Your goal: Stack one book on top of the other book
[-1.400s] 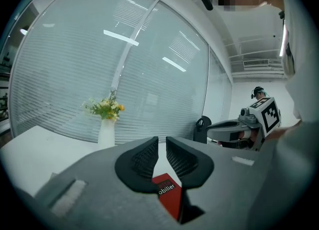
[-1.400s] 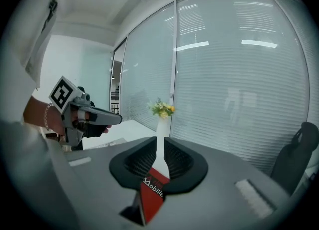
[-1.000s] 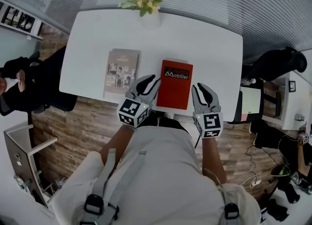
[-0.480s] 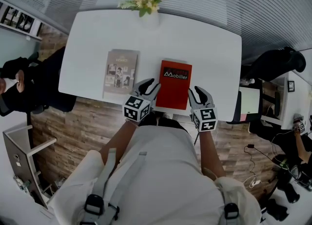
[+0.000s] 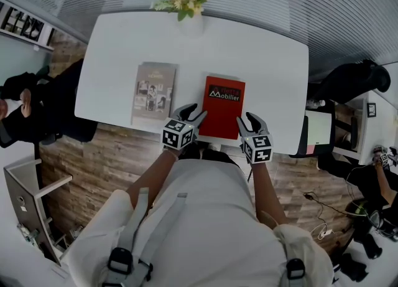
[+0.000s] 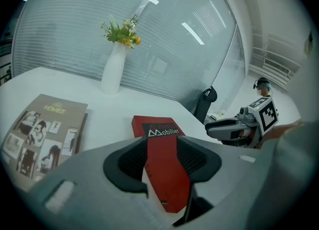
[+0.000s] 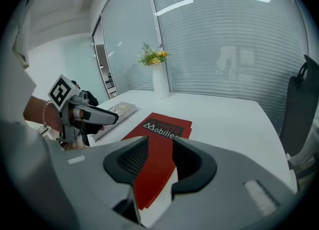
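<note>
So in the head view nothing is stacked yet: the red book [image 5: 222,106] and the beige book [image 5: 153,93] lie flat side by side on the white table [image 5: 261,61], a clear gap between them, red one mid-frame and beige to its left. The left gripper [image 5: 191,115] sits at the red book's lower left corner and the right gripper [image 5: 249,120] at its lower right, so I'd guess the red one is about to be picked up; the lift and the drop onto the beige book are all still to do. There's a vase [image 5: 189,5] of yellow flowers at the top edge of the table, and wood-plank floor [image 5: 93,167] below it. In the left gripper view the jaws have just been opening and stand well apart, gripping nothing; the red book's near end just shows through the gap, pads not on it. The right gripper view is the same deal: jaws just been opening, parted, empty, red book beyond them. The room has frosted glass with blinds [image 7: 239,49] behind the table and a dark chair [image 7: 299,109] at the right edge.
</note>
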Motion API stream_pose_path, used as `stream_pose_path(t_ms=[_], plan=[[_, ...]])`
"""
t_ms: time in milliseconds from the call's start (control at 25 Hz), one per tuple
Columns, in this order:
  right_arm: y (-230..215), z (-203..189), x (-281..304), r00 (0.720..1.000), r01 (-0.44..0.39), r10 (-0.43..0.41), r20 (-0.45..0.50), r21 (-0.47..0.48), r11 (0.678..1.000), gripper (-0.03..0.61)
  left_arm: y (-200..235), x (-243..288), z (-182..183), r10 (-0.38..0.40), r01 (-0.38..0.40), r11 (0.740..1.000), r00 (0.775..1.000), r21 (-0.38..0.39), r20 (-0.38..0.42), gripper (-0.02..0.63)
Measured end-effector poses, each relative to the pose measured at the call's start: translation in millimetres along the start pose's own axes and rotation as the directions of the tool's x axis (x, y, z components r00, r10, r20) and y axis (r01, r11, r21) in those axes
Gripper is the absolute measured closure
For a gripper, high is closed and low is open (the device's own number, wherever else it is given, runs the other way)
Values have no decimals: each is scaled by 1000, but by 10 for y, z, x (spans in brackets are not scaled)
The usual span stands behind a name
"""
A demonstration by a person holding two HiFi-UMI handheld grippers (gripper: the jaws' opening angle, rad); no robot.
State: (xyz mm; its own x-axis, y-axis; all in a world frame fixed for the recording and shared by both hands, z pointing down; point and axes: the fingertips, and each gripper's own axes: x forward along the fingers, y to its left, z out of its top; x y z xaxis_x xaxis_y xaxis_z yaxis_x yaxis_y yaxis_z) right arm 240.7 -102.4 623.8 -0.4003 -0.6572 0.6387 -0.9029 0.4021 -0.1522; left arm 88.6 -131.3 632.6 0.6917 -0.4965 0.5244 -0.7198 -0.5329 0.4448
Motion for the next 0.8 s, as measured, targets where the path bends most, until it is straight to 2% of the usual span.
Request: stream_pose_path(t_ms=[120,600,800], plan=[[-11,-94,55,1000,-5,6,-17,16,1000,408,33,47,-99,-5,5,1000,1000,-24,-21,425],[-37,-442,224,996,-38,46,-82,91,995,339,86,219,-490,-62,45,989,991,-142,-117,359],[-22,-548,258,993,-65,80,-85,171,983,321,72,265,-573,-77,54,985,988,-166,-135,350]])
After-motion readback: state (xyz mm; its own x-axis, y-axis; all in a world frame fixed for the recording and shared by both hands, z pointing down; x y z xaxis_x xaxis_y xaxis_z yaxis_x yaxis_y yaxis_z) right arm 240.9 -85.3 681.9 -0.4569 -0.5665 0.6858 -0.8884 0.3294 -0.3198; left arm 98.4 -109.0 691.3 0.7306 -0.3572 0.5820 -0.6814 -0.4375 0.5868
